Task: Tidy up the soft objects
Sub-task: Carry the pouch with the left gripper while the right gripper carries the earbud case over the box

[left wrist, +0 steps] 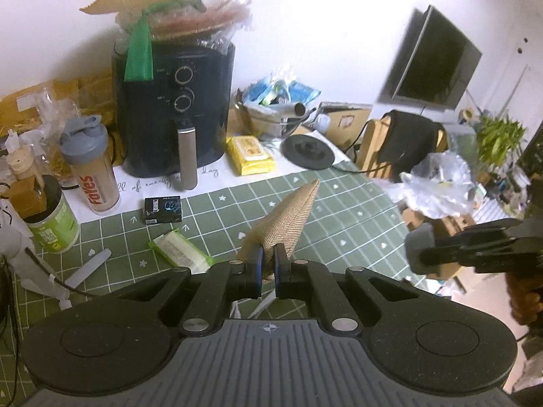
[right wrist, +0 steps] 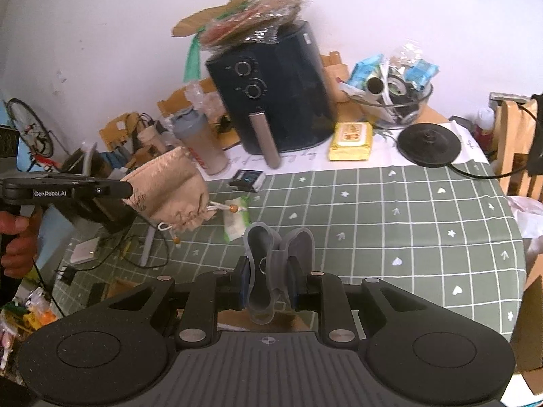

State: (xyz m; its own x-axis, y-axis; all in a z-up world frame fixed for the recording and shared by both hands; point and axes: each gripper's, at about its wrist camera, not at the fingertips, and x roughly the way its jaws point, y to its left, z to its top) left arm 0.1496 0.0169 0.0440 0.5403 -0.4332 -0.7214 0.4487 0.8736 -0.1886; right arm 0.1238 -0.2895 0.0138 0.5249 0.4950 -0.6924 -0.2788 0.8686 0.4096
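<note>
My left gripper is shut on the bottom edge of a beige woven drawstring pouch, which stands up edge-on above the green checked tablecloth. The right wrist view shows that pouch from the side at the left gripper, its gathered mouth and beaded cords hanging to the right. My right gripper is shut on a folded grey rubbery piece held above the cloth. In the left wrist view the right gripper enters from the right with that grey piece.
A black air fryer stands at the back with a shaker bottle, a yellow wipes pack, a black round base and a cluttered bowl. A small black box and a green-white packet lie on the cloth.
</note>
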